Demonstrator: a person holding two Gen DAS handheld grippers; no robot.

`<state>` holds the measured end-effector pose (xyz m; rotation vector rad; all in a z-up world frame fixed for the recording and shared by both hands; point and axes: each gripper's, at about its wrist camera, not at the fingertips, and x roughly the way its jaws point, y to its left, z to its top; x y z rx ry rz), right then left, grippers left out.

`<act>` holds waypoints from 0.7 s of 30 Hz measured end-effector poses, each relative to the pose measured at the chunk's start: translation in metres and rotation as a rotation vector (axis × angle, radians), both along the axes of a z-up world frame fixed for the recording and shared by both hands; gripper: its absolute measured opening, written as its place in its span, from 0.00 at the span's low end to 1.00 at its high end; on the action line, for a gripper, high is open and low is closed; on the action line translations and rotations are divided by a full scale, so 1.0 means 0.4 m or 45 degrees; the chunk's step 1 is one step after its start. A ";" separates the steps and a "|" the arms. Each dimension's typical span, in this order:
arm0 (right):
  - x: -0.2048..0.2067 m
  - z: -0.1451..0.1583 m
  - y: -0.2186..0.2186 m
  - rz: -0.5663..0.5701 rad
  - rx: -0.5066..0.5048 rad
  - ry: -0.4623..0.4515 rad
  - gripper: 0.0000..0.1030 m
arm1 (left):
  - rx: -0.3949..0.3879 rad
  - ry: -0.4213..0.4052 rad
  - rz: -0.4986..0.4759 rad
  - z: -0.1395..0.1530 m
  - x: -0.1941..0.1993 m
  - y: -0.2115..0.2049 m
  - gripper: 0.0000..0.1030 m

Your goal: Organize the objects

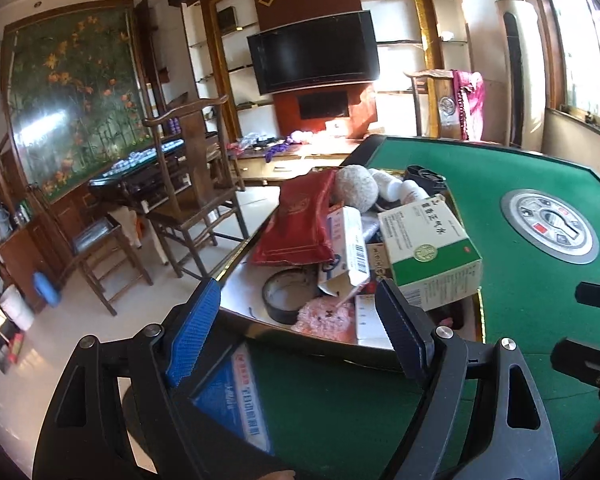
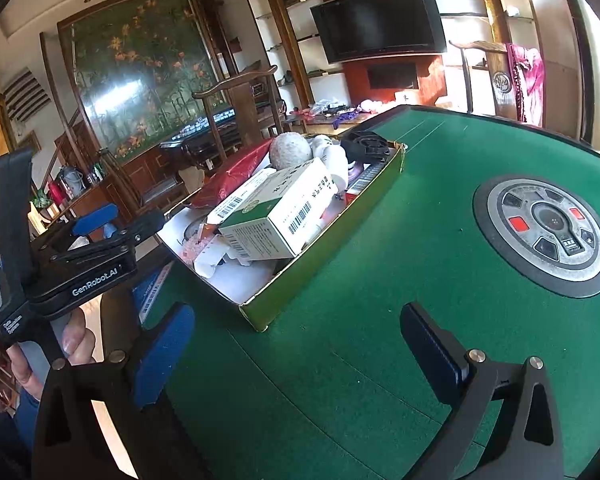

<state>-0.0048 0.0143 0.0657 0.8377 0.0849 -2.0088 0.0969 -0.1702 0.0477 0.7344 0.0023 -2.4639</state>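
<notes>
Left gripper hangs above the near left edge of the green felt table, jaws spread wide, nothing between the blue pads. Beneath its left finger a blue and white flat packet lies on the felt at the table's near left edge. Just beyond the fingertips sits an open shallow tray with a gold outer wall, placed along the left edge of the table and piled full. Contents, left to right: red pouch leaning over the tray's left wall; dark round tape roll flat on the tray floor near its front corner; pink patterned item just beside the roll; small white carton with barcode tilted on the pile; green and white medicine box resting on top, against the tray's right wall. At the far end: fuzzy off-white ball, white bottles, black round object. Right of the tray the felt runs to a round metal control hub at the table's centre. Right gripper is over the near edge of the table, clear of the tray's near corner, jaws wide apart, empty. In the right wrist view the left gripper's body is held by a hand beyond the table's left edge.
</notes>
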 end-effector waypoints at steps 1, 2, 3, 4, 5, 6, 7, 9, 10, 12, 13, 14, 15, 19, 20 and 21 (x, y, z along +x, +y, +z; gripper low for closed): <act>0.000 -0.001 0.001 -0.001 -0.002 -0.002 1.00 | 0.002 0.000 -0.004 -0.001 0.000 0.000 0.78; -0.002 -0.001 0.003 -0.001 -0.006 -0.005 1.00 | 0.006 0.000 -0.004 -0.003 0.000 -0.001 0.78; -0.001 -0.001 0.003 -0.001 -0.006 -0.005 1.00 | 0.015 0.002 -0.012 -0.004 0.000 -0.002 0.78; -0.001 -0.002 0.003 -0.004 -0.003 -0.005 1.00 | 0.029 0.007 -0.028 -0.004 0.002 -0.003 0.78; -0.001 -0.002 0.004 -0.003 -0.002 -0.006 1.00 | 0.045 0.013 -0.033 -0.004 0.004 -0.006 0.78; -0.001 -0.003 0.004 -0.001 -0.001 -0.010 1.00 | 0.052 0.020 -0.029 -0.003 0.007 -0.007 0.78; 0.000 -0.004 0.003 0.001 0.000 -0.013 1.00 | 0.043 0.027 -0.017 -0.002 0.010 -0.006 0.78; 0.002 -0.005 0.002 0.002 0.004 -0.013 1.00 | 0.009 0.032 -0.005 -0.002 0.015 -0.001 0.78; 0.002 -0.005 0.002 0.006 0.004 -0.015 1.00 | -0.005 0.033 -0.001 -0.002 0.017 0.001 0.78; 0.003 -0.006 0.000 0.007 0.006 -0.016 1.00 | -0.011 0.036 -0.001 -0.002 0.020 0.005 0.78; 0.003 -0.006 -0.001 0.007 0.007 -0.015 1.00 | -0.005 0.038 -0.006 -0.001 0.023 0.005 0.78; 0.004 -0.006 -0.001 0.008 0.007 -0.015 1.00 | 0.003 0.039 -0.010 -0.002 0.024 0.006 0.78; 0.003 -0.006 -0.001 0.007 0.007 -0.017 1.00 | 0.007 0.037 -0.014 -0.003 0.024 0.006 0.78; 0.005 -0.007 -0.001 0.004 0.004 -0.020 1.00 | 0.021 0.045 -0.012 -0.002 0.032 0.001 0.78; 0.006 -0.008 -0.001 0.003 0.004 -0.020 1.00 | 0.024 0.047 -0.007 -0.002 0.034 -0.001 0.78; 0.006 -0.008 -0.001 0.003 0.004 -0.020 1.00 | 0.024 0.045 0.002 -0.003 0.035 -0.003 0.78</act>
